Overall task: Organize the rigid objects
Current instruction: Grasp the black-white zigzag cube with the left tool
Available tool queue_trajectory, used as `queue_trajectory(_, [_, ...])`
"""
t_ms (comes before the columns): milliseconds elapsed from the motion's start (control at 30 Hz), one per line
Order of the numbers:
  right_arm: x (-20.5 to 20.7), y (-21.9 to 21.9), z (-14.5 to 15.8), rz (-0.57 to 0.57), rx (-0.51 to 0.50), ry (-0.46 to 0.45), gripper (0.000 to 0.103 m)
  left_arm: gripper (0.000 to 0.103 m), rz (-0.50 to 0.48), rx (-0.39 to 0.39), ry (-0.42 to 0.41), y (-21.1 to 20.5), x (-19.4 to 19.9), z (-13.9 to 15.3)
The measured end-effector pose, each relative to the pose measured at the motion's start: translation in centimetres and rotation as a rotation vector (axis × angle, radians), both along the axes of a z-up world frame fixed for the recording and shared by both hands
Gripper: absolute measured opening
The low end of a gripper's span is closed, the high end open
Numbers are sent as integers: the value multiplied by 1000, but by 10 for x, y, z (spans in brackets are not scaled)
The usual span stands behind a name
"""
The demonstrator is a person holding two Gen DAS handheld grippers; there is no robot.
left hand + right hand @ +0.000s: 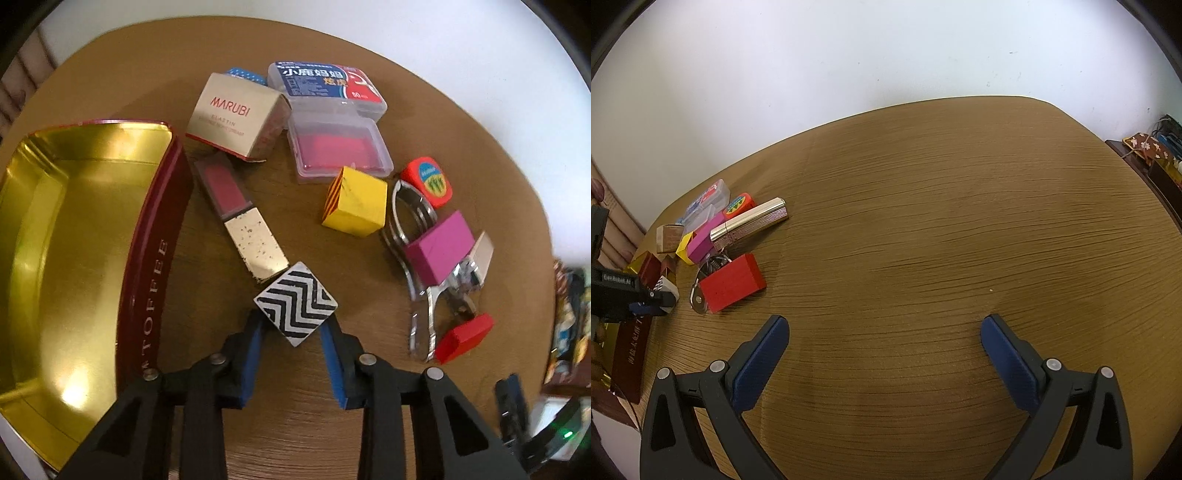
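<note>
Caught mid-sort, at the pick-up step: left gripper [295, 325] clenched on the zigzag block [295, 302], blue pads pressed against two opposite lower sides of that black-and-white cube, corner pointing back toward the camera. Block low over the wooden table [923, 221], whether off the surface or resting on it impossible to tell; just beside the gold end of the lipstick case [242, 218], perhaps touching it. Gold tin [74, 221], open and bare inside, right alongside to the left, red wall lettered TOFFEE, judged to be where the sorted pieces belonged. Seen from the right wrist view, the same block at the far left edge, pinched between dark fingers near the tin's corner. Right gripper [884, 332] released, jaws spread wide over bare wood, nothing between them, well apart from the clutter. Left on the table, all outside the tin: MARUBI carton [236, 114], two clear plastic cases [332, 122] one against the other, yellow block [356, 201], orange tape measure [428, 181], pink block [439, 245] sitting on a tangle of metal tools [424, 295], red block [463, 336] at the near end. Sorting judged barely begun. Next move judged to call for a clean lift clear of the lipstick case, a carry leftward above the red wall, then a low release onto the gold floor; grip sat on the cube's lower edges near a corner, so a twist in the pads seemed possible on the way over
</note>
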State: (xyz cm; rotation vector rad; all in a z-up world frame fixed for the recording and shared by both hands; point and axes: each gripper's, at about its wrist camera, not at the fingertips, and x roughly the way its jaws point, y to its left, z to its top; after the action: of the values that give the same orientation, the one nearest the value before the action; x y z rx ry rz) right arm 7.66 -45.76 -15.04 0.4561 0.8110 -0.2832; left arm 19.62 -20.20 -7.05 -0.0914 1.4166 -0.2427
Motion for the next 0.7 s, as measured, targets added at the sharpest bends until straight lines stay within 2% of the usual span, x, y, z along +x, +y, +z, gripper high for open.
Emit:
queue_trajectory(167, [0,0,0,0,1,0,103,39,72,-94,37,17,19,1])
queue_trajectory(433, [0,0,1,-1,2,-1,103,41,123,-57,45,23,36,5])
queue_trajectory(700, [0,0,1,0,2,-1,103,47,248,-154,71,36,57,3])
